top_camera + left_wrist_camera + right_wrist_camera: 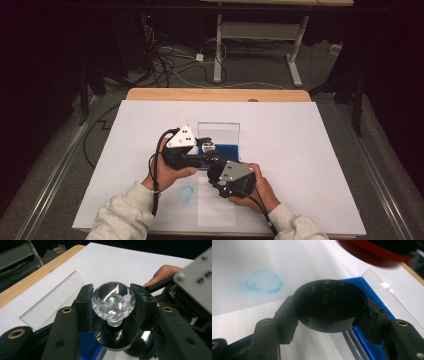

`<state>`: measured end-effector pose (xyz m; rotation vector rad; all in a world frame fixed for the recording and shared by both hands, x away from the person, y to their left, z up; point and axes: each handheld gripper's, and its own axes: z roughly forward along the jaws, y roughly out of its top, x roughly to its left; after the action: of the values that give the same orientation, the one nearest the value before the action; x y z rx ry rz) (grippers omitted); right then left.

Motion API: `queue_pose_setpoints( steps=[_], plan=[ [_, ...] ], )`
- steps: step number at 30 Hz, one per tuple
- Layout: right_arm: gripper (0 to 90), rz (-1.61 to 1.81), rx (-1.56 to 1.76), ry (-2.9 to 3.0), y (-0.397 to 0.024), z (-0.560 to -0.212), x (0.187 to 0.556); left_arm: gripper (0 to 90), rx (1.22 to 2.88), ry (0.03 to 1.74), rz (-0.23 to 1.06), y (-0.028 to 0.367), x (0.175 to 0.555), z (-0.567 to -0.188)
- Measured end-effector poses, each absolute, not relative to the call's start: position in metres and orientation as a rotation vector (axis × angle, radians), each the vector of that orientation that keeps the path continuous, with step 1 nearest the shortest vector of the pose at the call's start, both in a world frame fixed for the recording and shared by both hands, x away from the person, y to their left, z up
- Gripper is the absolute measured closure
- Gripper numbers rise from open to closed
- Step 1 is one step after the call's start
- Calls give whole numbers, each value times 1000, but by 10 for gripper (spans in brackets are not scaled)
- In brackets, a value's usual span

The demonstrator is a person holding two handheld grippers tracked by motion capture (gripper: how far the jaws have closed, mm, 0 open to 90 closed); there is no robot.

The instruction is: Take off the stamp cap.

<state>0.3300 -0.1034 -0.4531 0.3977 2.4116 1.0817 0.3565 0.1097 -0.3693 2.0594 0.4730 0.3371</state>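
Your left gripper is clamping the crystal knob; your right gripper is gripping the black cup over the white surface.

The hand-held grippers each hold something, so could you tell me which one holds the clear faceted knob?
The left hand-held gripper grips the crystal knob; the right one holds a black cup.
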Motion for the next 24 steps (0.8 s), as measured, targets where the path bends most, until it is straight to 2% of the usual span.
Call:
queue_pose_setpoints(
  steps=[24],
  plan=[
    [388,1093,539,2313,-160,-434,322,547,2101,510,359,117,362,-375]
  ],
)
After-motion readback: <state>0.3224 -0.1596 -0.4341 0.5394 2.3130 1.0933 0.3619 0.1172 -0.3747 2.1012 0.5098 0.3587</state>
